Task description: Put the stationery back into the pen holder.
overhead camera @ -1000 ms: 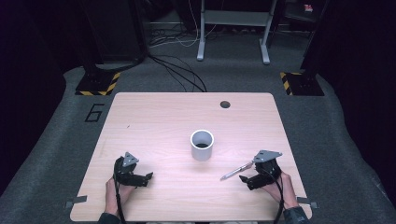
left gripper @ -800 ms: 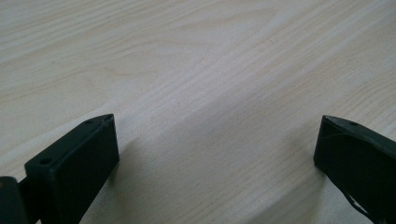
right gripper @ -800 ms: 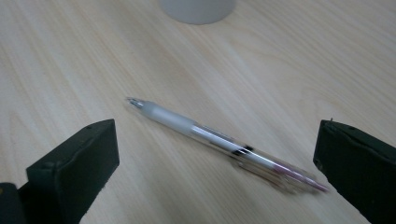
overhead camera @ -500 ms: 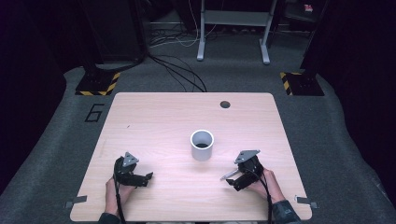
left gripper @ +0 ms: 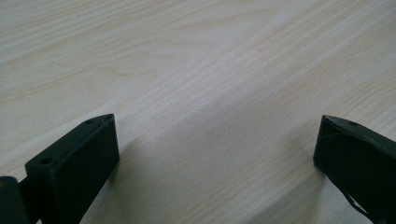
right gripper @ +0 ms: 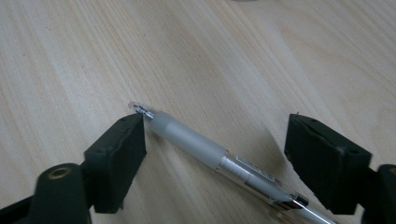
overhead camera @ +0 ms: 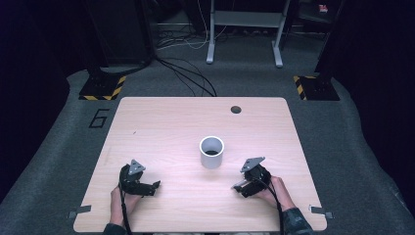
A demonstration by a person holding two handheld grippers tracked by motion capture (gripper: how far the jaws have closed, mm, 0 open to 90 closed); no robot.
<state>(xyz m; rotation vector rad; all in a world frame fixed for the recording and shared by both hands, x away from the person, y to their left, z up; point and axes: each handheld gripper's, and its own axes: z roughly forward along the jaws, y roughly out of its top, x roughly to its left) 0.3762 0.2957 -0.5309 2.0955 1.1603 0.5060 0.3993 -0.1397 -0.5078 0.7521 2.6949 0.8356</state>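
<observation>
Item: pen [right gripper: 219,158] lies flat between my right gripper [right gripper: 215,149] jaws, spread wide (tip beside one jaw). My left gripper [left gripper: 215,140] gapes over bare table [left gripper: 210,70]; cup [overhead camera: 212,152] stands ahead.

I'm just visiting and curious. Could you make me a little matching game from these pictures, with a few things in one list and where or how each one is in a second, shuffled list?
Things:
1. pen
2. white cup
3. left gripper
4. dark round hole

Place or state:
A. standing upright near the middle of the table
B. lying flat between two open black fingers
C. near the table's far edge
D. open over bare wood, holding nothing

Right pairs: 1-B, 2-A, 3-D, 4-C
</observation>
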